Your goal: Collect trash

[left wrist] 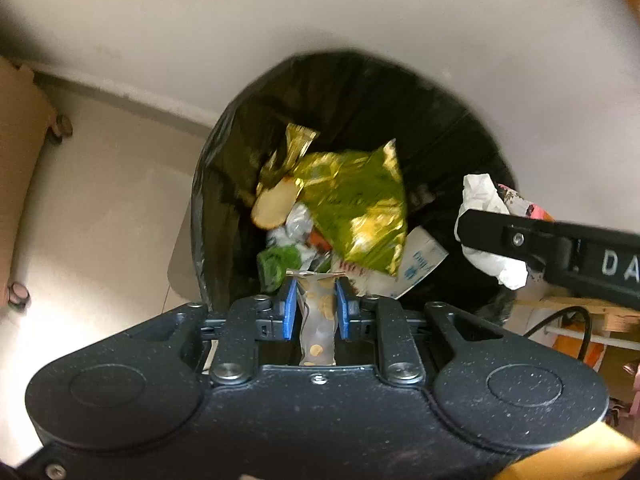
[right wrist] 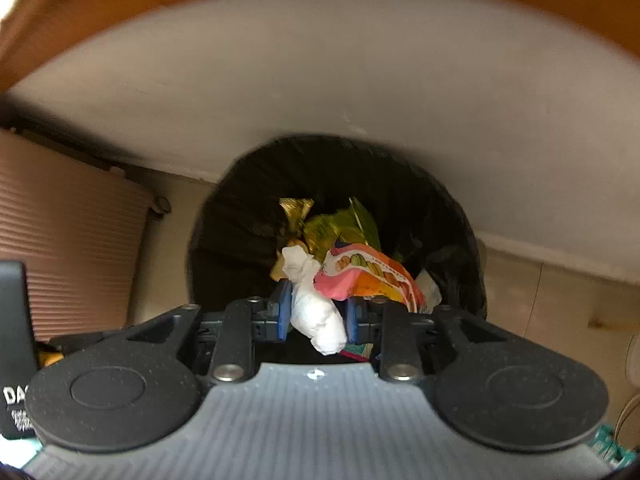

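A bin with a black liner [left wrist: 360, 92] stands open right below both grippers. Inside lie a green-gold snack bag [left wrist: 356, 208], a round cracker, crumpled foil and a white carton. My left gripper [left wrist: 316, 284] is shut on a clear wrapper with gold dots [left wrist: 318, 320] over the bin's near rim. In the right wrist view the bin [right wrist: 440, 216] lies ahead, and my right gripper [right wrist: 318, 300] is shut on a white crumpled tissue [right wrist: 316, 316] together with a pink macaron wrapper [right wrist: 368, 276]. The right gripper's finger [left wrist: 520, 236] reaches over the bin's right rim with that tissue [left wrist: 484, 200].
A white wall [left wrist: 280, 20] rises just behind the bin. A brown ribbed cabinet [right wrist: 72, 240] on casters [left wrist: 60, 126] stands to the left on the beige tile floor [left wrist: 100, 220]. A wooden board and a black cable [left wrist: 576, 316] lie to the right.
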Motion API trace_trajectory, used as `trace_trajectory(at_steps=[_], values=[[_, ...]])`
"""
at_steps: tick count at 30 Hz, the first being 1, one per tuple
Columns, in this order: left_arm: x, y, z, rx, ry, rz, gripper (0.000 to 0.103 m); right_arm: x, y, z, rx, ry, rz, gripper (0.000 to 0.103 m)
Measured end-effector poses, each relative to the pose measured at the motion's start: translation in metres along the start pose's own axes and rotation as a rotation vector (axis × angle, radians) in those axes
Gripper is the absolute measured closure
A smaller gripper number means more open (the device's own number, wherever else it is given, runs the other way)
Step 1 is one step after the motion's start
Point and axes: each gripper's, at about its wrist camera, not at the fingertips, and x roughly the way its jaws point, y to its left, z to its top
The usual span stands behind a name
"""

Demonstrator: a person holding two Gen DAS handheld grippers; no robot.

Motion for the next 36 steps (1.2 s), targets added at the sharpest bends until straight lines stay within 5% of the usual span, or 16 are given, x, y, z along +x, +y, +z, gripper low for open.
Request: trace_trajectory(at_steps=[5, 8, 9, 20, 36], values=[[0.009, 0.002, -0.004, 0.006, 0.008, -0.001, 0.083, 0.016, -0.001, -0.002, 0.025, 0.011, -0.018, 0.066], [0.009, 0.002, -0.006, 0.005, 0.001, 0.003, 0.079, 0.016, 0.0, -0.004, 0.02, 0.011, -0.015, 0.059], [0.008, 0.002, -0.006, 0.005, -0.002, 0.006, 0.077, 0.016, 0.001, -0.005, 0.016, 0.012, -0.015, 0.05], [-0.005, -0.001, -0.006, 0.0, -0.035, 0.028, 0.024, 0.008, 0.005, -0.004, 0.001, 0.002, 0.001, 0.029], [-0.021, -0.001, -0.013, -0.01, -0.062, 0.02, 0.016, -0.012, 0.008, -0.006, 0.003, -0.026, 0.022, 0.02]])
